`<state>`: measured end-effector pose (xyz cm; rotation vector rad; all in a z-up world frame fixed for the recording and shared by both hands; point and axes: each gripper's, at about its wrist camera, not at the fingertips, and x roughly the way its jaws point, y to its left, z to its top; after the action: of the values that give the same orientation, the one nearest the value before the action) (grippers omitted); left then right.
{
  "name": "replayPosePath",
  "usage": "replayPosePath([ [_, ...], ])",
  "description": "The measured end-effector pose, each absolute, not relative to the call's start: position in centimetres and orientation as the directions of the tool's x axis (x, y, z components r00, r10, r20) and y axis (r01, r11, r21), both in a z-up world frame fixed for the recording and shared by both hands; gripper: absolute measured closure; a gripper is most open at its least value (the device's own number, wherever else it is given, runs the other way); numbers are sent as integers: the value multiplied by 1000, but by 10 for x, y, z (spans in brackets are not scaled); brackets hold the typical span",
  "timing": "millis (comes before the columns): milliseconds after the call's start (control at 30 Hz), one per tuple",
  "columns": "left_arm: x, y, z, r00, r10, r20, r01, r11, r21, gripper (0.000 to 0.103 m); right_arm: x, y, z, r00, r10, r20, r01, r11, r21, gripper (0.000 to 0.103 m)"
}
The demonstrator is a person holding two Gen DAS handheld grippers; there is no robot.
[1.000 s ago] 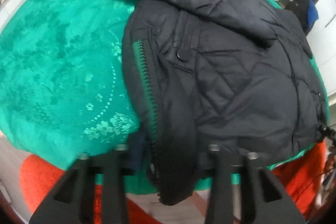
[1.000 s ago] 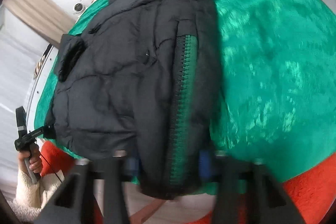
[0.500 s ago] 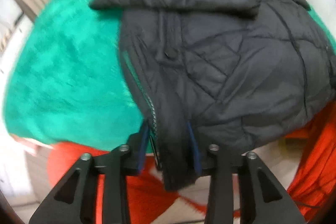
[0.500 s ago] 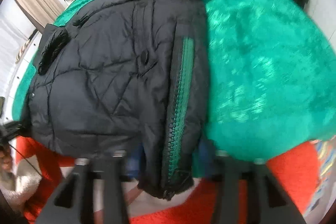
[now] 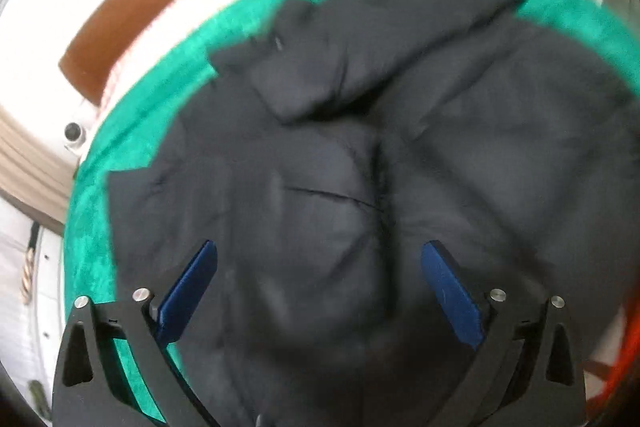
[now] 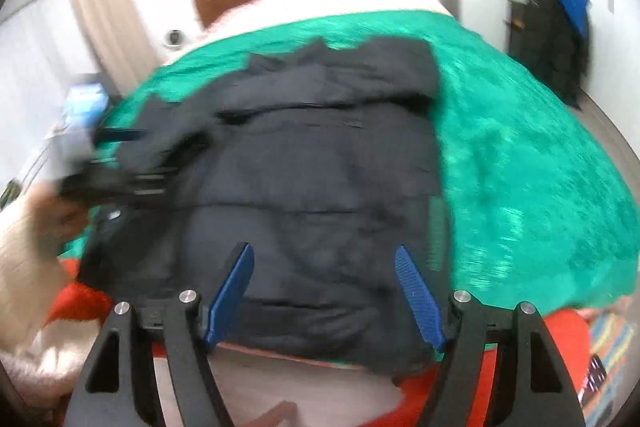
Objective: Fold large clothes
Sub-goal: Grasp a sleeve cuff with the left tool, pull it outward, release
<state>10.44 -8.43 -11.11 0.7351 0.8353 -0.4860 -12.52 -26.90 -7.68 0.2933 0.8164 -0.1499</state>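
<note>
A black quilted puffer jacket [image 6: 320, 187] is lying folded on a bright green textured bedspread [image 6: 540, 167], filling the near half of the bed and reaching down to its near edge, where an orange-red fuzzy blanket [image 6: 560, 331] is showing below. Nothing in view is serving as a container; the bedspread is carrying only the jacket. The jacket is looking bulky and creased, with a folded flap lying across its far end and a strip of green zipper lining [image 6: 438, 227] peeking out along its right edge. Motion blur is softening both views.

The left gripper [image 5: 320, 279] is hovering over the jacket with its blue pads [image 5: 192, 287] spreading apart, the jaws opening and clear of the fabric beneath. The right gripper [image 6: 324, 291] is hanging over the jacket's near edge, its jaws also opening, the pads not pressing on the cloth. In the right wrist view the left gripper is appearing as a dark blur at the jacket's left side, beside a cream fleece sleeve [image 6: 24, 267].
</note>
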Motion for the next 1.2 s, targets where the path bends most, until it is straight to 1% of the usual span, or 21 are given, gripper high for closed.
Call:
replayPosePath([
  [33,110,-83,-120,583,-104,-806,646,661,382,34,-127,-259,-76,686,-11,-727,218,957,192,30],
  [67,115,-85,-126,572,-113,-812,638,683,355,42,-131,-252,-77,692,-8,-722,197,964,178,30],
  [100,118,-72,-120,565,-135,-814,617,725,307,63,-136,-247,-78,694,-9,-720,184,969,166,30],
  [133,120,-60,-110,566,-152,-810,594,757,273,70,-140,-244,-80,695,-12,-719,178,971,156,30],
  [233,128,-9,-72,590,-199,-783,508,845,168,73,-149,-244,-89,692,-25,-721,190,971,148,30],
  [333,141,77,-24,666,-158,-729,327,940,96,74,-143,-246,-92,696,-11,-718,190,967,170,30],
  [367,143,102,-13,687,-122,-716,260,962,85,74,-143,-243,-90,701,-9,-713,185,968,169,30],
  [433,158,166,1,720,3,-694,74,994,81,74,-140,-235,-89,712,-3,-702,161,974,160,30],
  [467,166,210,5,713,85,-696,-54,996,66,74,-139,-231,-89,713,2,-701,149,977,154,30],
  [567,180,302,-6,651,246,-718,-311,950,44,76,-135,-219,-93,705,18,-709,105,986,129,30],
  [633,189,345,-27,584,292,-757,-404,914,41,76,-133,-214,-96,698,26,-716,89,988,123,30],
  [733,196,374,-63,508,293,-810,-449,892,41,76,-132,-212,-99,688,31,-725,83,989,120,30],
  [800,205,371,-86,477,299,-827,-453,889,60,76,-132,-212,-100,683,26,-730,85,990,114,30],
  [833,207,367,-96,460,304,-834,-448,891,77,74,-133,-213,-99,682,22,-731,88,990,112,30],
  [867,205,364,-103,447,313,-838,-446,890,95,70,-133,-213,-99,679,16,-734,92,990,106,30],
  [900,201,360,-107,436,322,-840,-443,890,112,61,-134,-213,-99,675,12,-738,96,990,103,30],
  [933,204,355,-111,425,336,-841,-441,888,132,44,-134,-215,-100,670,6,-743,102,990,100,30],
  [1000,192,350,-112,427,350,-834,-429,890,154,25,-132,-218,-99,663,-6,-749,111,990,91,27],
  [1033,184,347,-108,438,362,-823,-417,893,170,23,-129,-223,-96,657,-8,-754,111,990,87,26],
  [1133,167,342,-95,458,381,-803,-395,896,200,23,-110,-245,-72,664,-11,-747,87,994,62,25],
  [1200,153,341,-84,477,402,-782,-406,889,210,22,-90,-258,-51,685,-57,-726,82,997,-2,12],
])
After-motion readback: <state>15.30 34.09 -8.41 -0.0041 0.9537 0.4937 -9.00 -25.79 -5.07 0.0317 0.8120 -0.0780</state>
